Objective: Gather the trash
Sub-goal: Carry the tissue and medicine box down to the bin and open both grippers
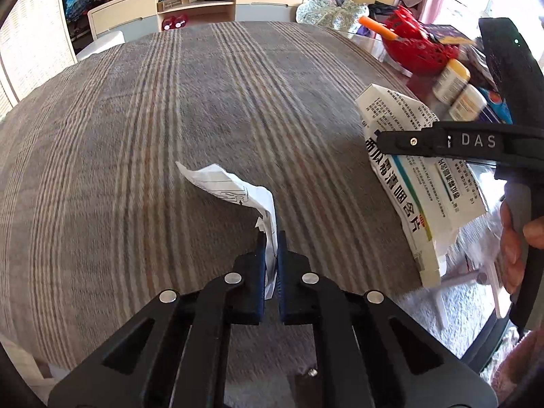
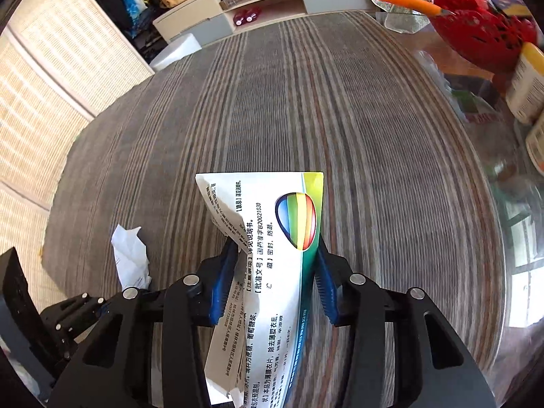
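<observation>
My left gripper (image 1: 271,238) is shut on a crumpled white paper scrap (image 1: 234,192), held above the striped tablecloth (image 1: 170,119). The scrap also shows in the right wrist view (image 2: 131,258), at lower left. My right gripper (image 2: 277,255) is shut on a torn white medicine box (image 2: 272,238) with printed text and a rainbow logo. In the left wrist view the right gripper (image 1: 382,142) and the box (image 1: 418,183) sit to the right of the scrap, over the table's right edge.
A red basket (image 1: 418,47) with an orange-handled tool (image 1: 377,27), and two white bottles (image 1: 452,80), stand on the glass at the right. A low cabinet (image 1: 204,3) lies beyond the table. A woven screen (image 2: 51,85) is at left.
</observation>
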